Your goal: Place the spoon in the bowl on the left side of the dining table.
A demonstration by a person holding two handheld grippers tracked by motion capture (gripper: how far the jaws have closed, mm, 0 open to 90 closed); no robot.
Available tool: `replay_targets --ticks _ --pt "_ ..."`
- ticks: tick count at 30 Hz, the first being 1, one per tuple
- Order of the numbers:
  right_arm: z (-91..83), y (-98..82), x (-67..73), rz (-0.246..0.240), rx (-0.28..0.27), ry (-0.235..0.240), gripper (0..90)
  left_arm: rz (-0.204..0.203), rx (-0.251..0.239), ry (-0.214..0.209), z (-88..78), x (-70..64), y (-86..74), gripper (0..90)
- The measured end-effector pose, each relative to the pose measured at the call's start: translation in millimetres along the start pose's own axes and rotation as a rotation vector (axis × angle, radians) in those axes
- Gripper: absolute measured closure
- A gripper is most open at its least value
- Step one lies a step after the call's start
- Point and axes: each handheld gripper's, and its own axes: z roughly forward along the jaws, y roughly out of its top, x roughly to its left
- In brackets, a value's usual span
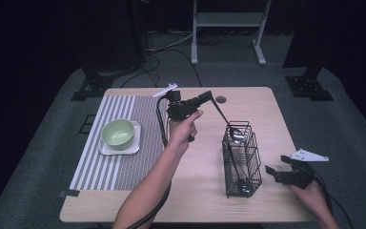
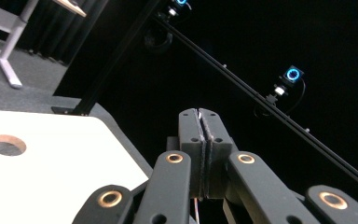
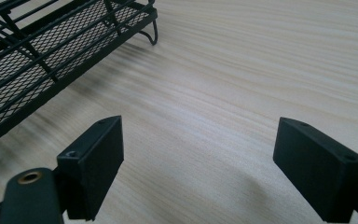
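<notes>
The bench (image 1: 248,200) is lit pretty evenly from overhead in the high view, while everything around it drops off into near black. Soft, short shadows are thrown under the wire basket (image 1: 242,162) and the bowl (image 1: 118,132), so no harsh glare there. The whole high view comes out a bit soft and grainy. In the left gripper view the bench corner is blown out to plain white against a dark room, with two small blue-ringed lights (image 2: 292,73) glowing. In the right gripper view the wood grain is sharp mid-frame, and the nearest parts are blurred.
</notes>
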Motion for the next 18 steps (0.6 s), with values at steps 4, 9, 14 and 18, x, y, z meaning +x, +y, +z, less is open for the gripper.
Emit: replay_targets --ticks 4,9,14,18 --pt "-0.6 0.6 -0.1 0.005 -0.006 0.002 14.9 -0.004 -0.014 0.007 -3.2 1.4 1.4 89.1" --pt "0.2 0.5 -0.2 0.004 -0.002 0.002 14.9 -0.005 -0.02 0.012 -7.7 3.4 3.7 89.1" --pt "0.7 0.4 0.1 0.005 0.0 0.002 14.9 -0.008 -0.032 0.018 -13.1 5.3 7.2 89.1" --pt "0.8 0.3 -0.5 0.008 -0.001 0.001 14.9 -0.012 -0.039 0.021 -17.0 6.9 8.9 89.2"
